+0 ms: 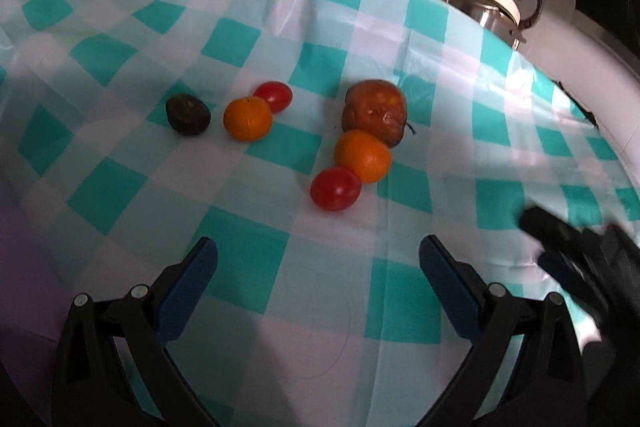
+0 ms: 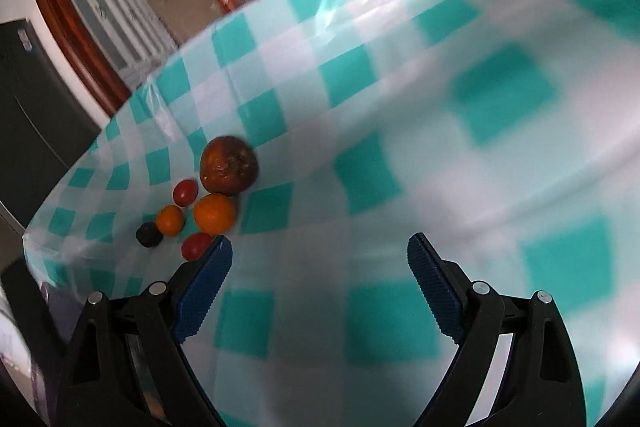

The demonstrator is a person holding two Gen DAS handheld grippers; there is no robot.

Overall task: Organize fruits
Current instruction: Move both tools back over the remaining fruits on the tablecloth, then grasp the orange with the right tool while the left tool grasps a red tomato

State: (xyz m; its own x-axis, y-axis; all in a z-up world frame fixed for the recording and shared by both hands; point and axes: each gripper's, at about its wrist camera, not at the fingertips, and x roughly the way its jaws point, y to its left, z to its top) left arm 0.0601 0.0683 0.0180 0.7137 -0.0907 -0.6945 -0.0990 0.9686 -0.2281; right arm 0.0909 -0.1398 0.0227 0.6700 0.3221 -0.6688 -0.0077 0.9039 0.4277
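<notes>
Left wrist view: both grippers empty above six fruits on a teal-and-white checked tablecloth (image 1: 248, 239).

The left gripper (image 1: 318, 259) and right gripper (image 2: 320, 259) have fingers spread. A large brown bruised fruit (image 1: 375, 111) is the landmark: an orange (image 1: 362, 156) touches its near side, a red tomato (image 1: 335, 189) nearer still; leftward lie a second tomato (image 1: 273, 96), a second orange (image 1: 247, 118) and a small black round fruit (image 1: 188, 114).

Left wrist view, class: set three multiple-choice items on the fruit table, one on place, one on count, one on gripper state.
1. What lies farthest left in the left wrist view?
A. the dark fruit
B. an orange
C. a tomato

2. How many oranges lie on the checked cloth?
A. one
B. two
C. four

3. How do both grippers stand?
A. open, empty
B. shut on a tomato
C. shut on an orange

Answers:
1 A: the dark fruit ends the row.
2 B: one orange and another on the checked cloth.
3 A: the left gripper and right gripper show spread fingers, nothing between.
</notes>
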